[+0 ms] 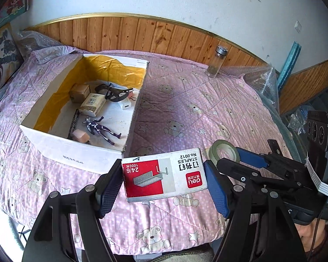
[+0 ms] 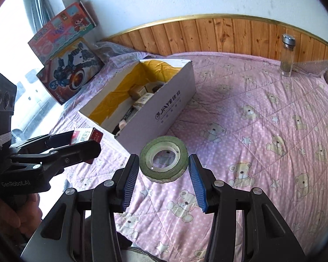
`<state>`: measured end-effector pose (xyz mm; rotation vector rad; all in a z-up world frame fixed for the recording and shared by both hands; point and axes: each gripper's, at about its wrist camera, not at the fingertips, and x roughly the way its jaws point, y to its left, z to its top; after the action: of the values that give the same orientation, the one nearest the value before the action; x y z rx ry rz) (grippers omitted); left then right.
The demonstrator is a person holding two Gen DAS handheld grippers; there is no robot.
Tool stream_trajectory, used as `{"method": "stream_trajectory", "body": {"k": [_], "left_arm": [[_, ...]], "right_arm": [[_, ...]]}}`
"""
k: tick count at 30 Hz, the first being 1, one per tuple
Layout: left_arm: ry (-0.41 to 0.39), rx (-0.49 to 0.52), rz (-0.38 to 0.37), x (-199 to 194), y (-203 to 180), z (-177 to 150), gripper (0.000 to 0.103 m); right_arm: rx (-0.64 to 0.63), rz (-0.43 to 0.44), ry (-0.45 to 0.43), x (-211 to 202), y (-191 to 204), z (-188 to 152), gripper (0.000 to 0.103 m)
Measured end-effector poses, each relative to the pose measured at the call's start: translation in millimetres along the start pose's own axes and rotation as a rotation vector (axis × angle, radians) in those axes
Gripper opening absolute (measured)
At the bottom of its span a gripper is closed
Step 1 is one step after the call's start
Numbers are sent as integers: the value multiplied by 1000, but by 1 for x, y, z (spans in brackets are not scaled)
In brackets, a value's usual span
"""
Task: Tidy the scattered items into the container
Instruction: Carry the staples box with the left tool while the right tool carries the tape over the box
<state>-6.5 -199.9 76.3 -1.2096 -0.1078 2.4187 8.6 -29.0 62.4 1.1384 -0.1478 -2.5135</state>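
Note:
My left gripper (image 1: 164,184) is shut on a red and white staples box (image 1: 164,172), held above the pink quilt just in front of the container's near corner. The container is a white cardboard box (image 1: 76,155) lined with yellow tape. It holds a purple figure (image 1: 100,128), small boxes, a black strap and a white plug. My right gripper (image 2: 164,166) is shut on a green tape roll (image 2: 164,163), both blue pads against its sides, to the right of the container (image 2: 164,109). The right wrist view shows the left gripper (image 2: 85,140) with the staples box (image 2: 87,135).
A glass jar with a metal lid (image 1: 216,62) stands at the far right of the bed by the wood-panelled wall. Toy boxes (image 2: 70,76) lean at the left beyond the container. Bubble wrap (image 1: 264,83) lies along the bed's right edge.

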Motion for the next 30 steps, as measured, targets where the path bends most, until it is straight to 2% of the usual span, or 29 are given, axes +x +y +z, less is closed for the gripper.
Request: {"method": "stream_trajectory", "body": {"k": [10, 18, 24, 30], "left_arm": [[-64, -86, 16, -32, 57, 16, 73], [-105, -112, 59, -41, 99, 46, 73], [-128, -120, 102, -40, 129, 73, 73], [-113, -132, 129, -22, 156, 93, 73]], "right_arm": [[-77, 38, -16, 13, 46, 39, 49], [-123, 66, -15, 38, 74, 78, 49], [-165, 68, 5, 67, 90, 109, 49], [-189, 58, 54, 104, 95, 131, 49]]}}
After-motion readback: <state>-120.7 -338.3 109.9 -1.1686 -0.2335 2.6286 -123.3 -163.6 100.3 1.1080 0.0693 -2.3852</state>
